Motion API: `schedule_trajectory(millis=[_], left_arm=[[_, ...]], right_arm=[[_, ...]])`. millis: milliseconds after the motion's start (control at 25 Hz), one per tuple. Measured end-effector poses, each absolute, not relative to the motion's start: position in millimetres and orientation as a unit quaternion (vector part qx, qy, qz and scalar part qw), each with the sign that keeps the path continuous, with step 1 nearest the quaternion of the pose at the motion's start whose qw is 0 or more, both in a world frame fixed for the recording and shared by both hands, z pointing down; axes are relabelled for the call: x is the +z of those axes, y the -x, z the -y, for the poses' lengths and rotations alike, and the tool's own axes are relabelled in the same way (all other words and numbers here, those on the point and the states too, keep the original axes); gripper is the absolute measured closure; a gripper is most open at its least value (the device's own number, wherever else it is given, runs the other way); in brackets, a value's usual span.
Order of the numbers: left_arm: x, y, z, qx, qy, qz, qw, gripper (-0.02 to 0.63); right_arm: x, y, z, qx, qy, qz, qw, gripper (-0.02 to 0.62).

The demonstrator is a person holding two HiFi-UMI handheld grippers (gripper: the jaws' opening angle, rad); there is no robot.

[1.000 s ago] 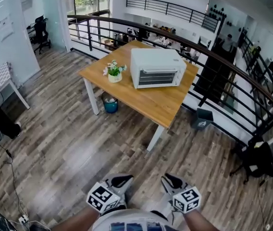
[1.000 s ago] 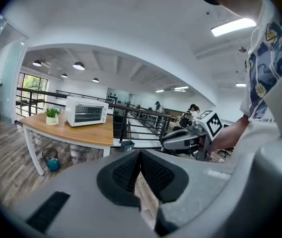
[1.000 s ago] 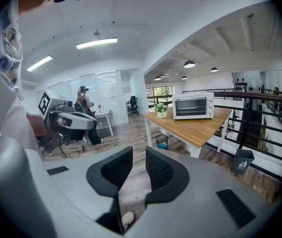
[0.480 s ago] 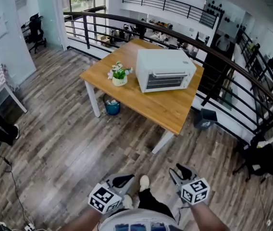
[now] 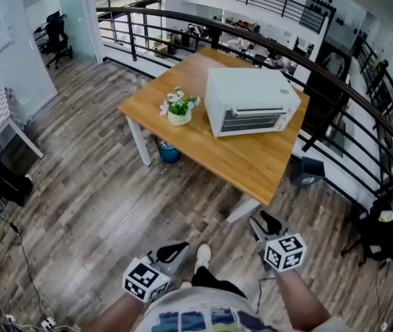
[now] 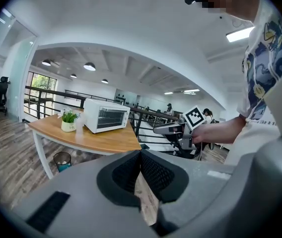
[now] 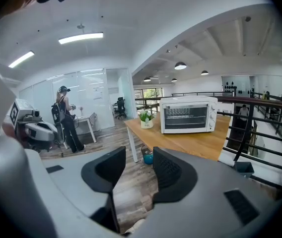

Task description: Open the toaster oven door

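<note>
1. My left fingers (image 5: pixel 174 250) sit low at 7 o'clock in the head view. My left forearm (image 5: pixel 110 317) comes in from the bottom edge. The fingers point toward 12 o'clock and tip slightly down.
2. My right fingers (image 5: pixel 269 221) sit at 5 o'clock on my right forearm (image 5: pixel 299 301). They aim the same way, a little ahead of the left.
3. The left fingers meet at their tips with nothing between them.
4. The right fingers stand apart, having just been opening. Nothing is between them, and only the grey-brown plank floor (image 5: pixel 99 206) shows in the gap.
5. One white box-shaped toaster oven (image 5: pixel 250 102) stands toward 12 o'clock on the one light wooden bench (image 5: pixel 241 161). It is well apart from both sets of fingers. Its glass door is closed and faces 6 o'clock.
6. One small flowering plant in a white pot (image 5: pixel 179 109) stands near the oven at its 9 o'clock.
7. One blue bin (image 5: pixel 169 153) sits on the floor under the bench.
</note>
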State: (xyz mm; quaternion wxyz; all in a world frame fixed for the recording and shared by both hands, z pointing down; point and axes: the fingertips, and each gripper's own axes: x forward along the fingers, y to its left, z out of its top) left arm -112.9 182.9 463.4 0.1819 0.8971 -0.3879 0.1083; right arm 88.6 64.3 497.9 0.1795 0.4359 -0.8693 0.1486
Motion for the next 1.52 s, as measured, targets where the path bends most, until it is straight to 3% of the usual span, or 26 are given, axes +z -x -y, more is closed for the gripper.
schedule_trajectory(millis=[400, 880, 1520], left_arm=[[460.2, 99.2, -49.2, 0.127, -0.896, 0.388, 0.173, 0.603], [455.3, 99.2, 67.7, 0.117, -0.902, 0.379, 0.173, 0.603], [456.6, 124.7, 166.9, 0.135, -0.93, 0.304, 0.156, 0.603]], right_arm=[[481.3, -90.8, 105.9, 0.131, -0.432, 0.875, 0.174, 0.412], [447.5, -110.5, 278.4, 0.114, -0.476, 0.857, 0.163, 0.354], [462.4, -94.7, 405.5, 0.148, -0.516, 0.824, 0.182, 0.318]])
